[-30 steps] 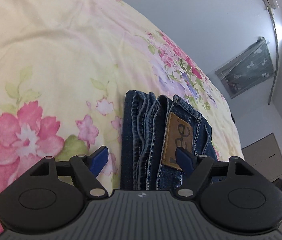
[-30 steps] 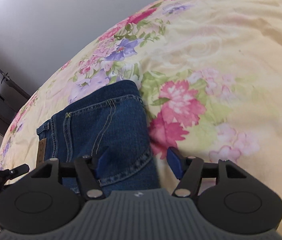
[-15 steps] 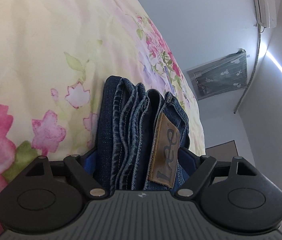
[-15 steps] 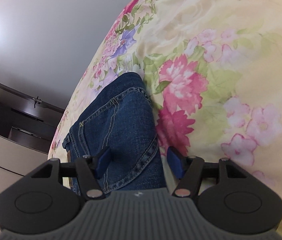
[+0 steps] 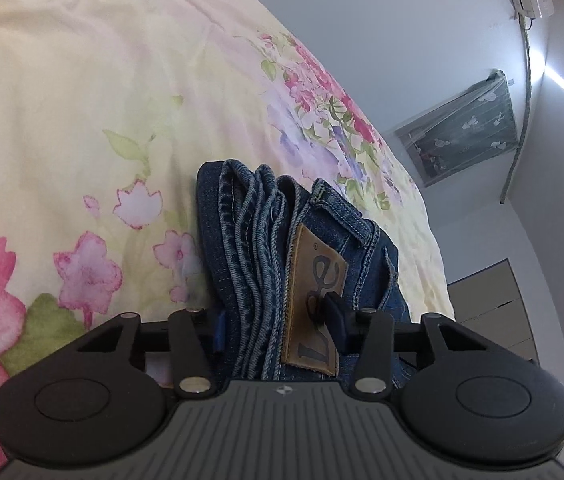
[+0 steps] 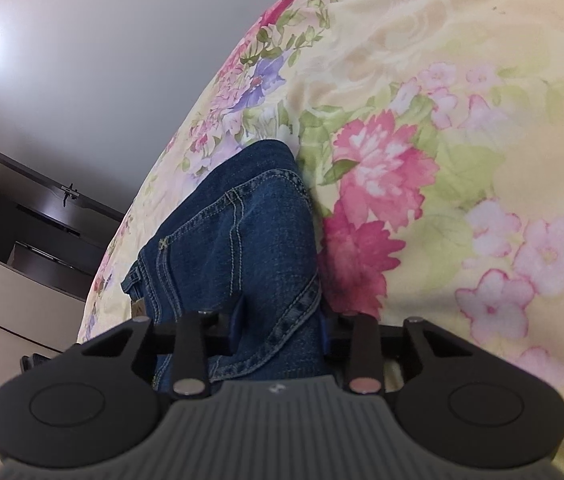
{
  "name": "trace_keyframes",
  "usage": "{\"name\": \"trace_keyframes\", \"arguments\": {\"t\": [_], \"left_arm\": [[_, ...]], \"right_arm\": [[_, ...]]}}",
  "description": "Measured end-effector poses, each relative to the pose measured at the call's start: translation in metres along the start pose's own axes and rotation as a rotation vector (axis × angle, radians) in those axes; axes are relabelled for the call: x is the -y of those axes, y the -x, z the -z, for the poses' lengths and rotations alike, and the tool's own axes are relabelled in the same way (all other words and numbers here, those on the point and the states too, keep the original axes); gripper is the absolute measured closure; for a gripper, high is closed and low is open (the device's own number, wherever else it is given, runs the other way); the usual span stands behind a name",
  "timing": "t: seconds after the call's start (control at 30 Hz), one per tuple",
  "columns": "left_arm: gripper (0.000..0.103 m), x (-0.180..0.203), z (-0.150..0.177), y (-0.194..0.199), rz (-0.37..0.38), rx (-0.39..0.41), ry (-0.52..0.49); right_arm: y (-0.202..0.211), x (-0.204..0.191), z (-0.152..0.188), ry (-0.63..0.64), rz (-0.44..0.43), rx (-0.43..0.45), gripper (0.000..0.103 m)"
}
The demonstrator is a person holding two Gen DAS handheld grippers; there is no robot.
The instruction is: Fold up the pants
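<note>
A: How far along is the folding judged to be?

B: Most of it appears done. The pants (image 5: 282, 264) are seen as a compact, many-layered stack lying on the floral bedsheet (image 5: 81, 120), with the leather waistband patch (image 5: 314, 300) on the near edge of the bundle in the left wrist view.

A: And the grippers?

B: The left gripper (image 5: 277, 330) is being closed around the stacked edge; the layers are held between its blue pads, and the right pad is already pressed onto the patch. The right gripper (image 6: 279, 326) is likewise being closed, with a thick fold of denim between its pads at the other end of the bundle, near a stitched seam. The cloth is squeezed from both sides there.

A: So what is thought to remain?

B: Probably only one last step: the bundle could be lifted, given a final fold, or simply squared up and set down. Which is intended cannot be told from these views.

A: Is anything left loose?

B: No trailing leg is seen in either view, though the underside and the part of the stack hidden by the gripper bodies cannot be checked.
</note>
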State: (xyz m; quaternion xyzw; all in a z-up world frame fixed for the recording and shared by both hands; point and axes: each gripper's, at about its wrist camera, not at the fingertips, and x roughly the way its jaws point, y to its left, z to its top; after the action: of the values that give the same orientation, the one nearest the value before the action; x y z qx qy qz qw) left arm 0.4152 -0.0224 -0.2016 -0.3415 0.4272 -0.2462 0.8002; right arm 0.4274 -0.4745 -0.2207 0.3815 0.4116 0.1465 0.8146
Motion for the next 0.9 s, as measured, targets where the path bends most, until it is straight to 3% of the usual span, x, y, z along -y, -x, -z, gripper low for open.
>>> {"name": "trace_keyframes", "arguments": {"t": [0.23, 0.43, 0.9], "left_arm": [[0.068, 0.022, -0.002, 0.018, -0.019, 0.011, -0.060], [0.069, 0.040, 0.000, 0.051, -0.022, 0.023, -0.101], [0.069, 0.077, -0.009, 0.197, -0.117, 0.020, -0.198]], "right_arm": [[0.016, -0.027, 0.002, 0.046, 0.025, 0.034, 0.086], [0.042, -0.064, 0.009, 0.104, 0.016, 0.043, 0.087], [0.078, -0.175, 0.088, 0.118, -0.121, 0.035, 0.087]]}}
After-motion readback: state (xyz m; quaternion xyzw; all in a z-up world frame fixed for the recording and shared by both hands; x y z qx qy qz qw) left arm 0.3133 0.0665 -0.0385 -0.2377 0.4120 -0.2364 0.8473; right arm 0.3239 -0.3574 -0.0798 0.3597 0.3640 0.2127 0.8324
